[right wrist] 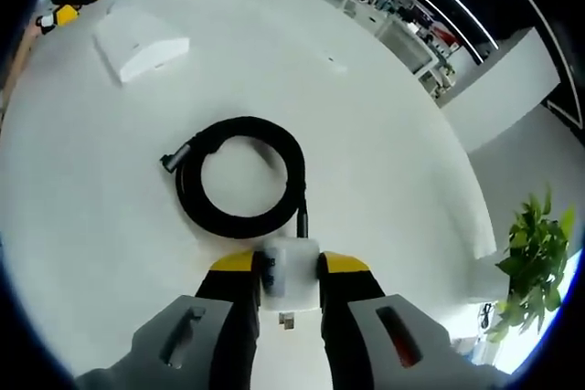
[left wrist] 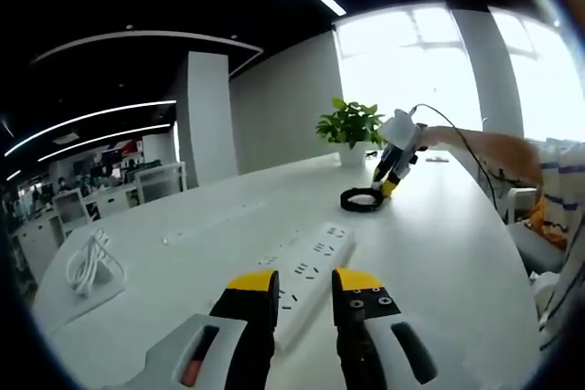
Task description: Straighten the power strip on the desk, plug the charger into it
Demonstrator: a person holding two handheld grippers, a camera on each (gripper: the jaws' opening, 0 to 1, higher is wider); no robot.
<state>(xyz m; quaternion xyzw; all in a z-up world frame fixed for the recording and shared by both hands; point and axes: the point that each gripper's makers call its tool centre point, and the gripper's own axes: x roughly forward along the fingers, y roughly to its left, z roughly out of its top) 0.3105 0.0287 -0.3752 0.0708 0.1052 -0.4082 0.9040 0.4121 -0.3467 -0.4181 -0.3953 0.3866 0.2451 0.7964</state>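
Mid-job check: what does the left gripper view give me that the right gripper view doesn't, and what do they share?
Left gripper view alone: the socket face of the power strip just beyond the open left gripper, and a loose white cable on a white pad. Right gripper view alone: the right gripper shut on the charger, seen close, its jaws on either side of the white block. Both: the coiled black cable, the potted plant, the white desk, and the power strip, which lies far off in the right gripper view.

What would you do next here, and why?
Probably lift the white charger, which the right gripper already pinches, and carry it toward the power strip. Its black cable lies coiled on the desk, and the left gripper hovers open over the strip.
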